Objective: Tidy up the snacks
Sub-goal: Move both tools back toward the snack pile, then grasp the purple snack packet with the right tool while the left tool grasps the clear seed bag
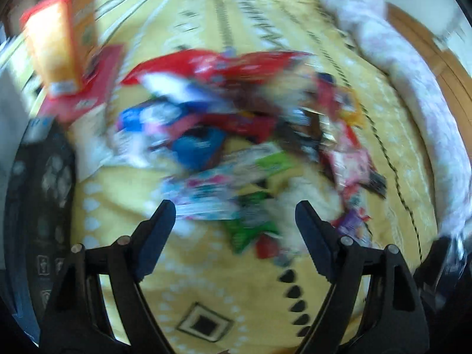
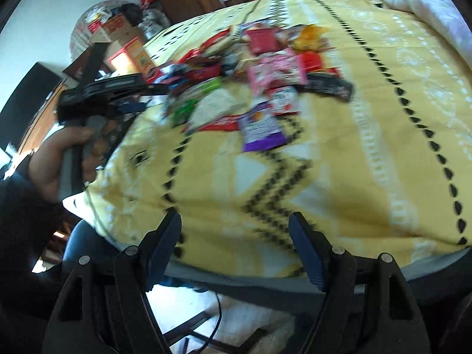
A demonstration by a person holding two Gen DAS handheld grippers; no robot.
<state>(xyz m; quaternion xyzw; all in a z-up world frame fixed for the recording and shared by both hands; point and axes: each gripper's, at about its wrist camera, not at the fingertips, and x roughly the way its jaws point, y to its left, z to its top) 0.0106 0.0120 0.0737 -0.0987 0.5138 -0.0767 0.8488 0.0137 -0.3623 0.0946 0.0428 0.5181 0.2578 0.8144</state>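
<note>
Left gripper [image 1: 233,209]: jaws stand apart and hold nothing; it hangs above the near edge of the snack pile, tilted down at it.
Right gripper [image 2: 234,221]: jaws stand apart and empty, poised over the bedspread's near edge, well apart from the snacks.
Snack pile [image 1: 236,135]: loose packets heaped mid-bed on the yellow bedspread [image 1: 188,280]; most overlap, so single items are hard to separate.
Purple packet [image 2: 261,128]: flat, glossy pouch at the near fringe of the pile, the one lying closest to the right gripper.
Pink packet [image 2: 275,72]: thin, crinkled film, lying partly on its neighbours.
Orange carton [image 1: 63,38]: stiff cardboard box, upright at the left of the pile; a red box [image 1: 85,88] touches its base.
Bedspread texture: soft woven cloth with black triangle rows, creased and yielding underneath.
Left hand [image 2: 67,153]: wrapped round the left gripper's handle beside the bed's edge.
Risk, grasp: slick film probably slips between the pads, or two overlapping packets come up together.
Risk, surface: a downward press likely sinks into soft bedding and pinches cloth.
Risk, view: heavy motion blur makes aim uncertain; the carton could be tipped.
</note>
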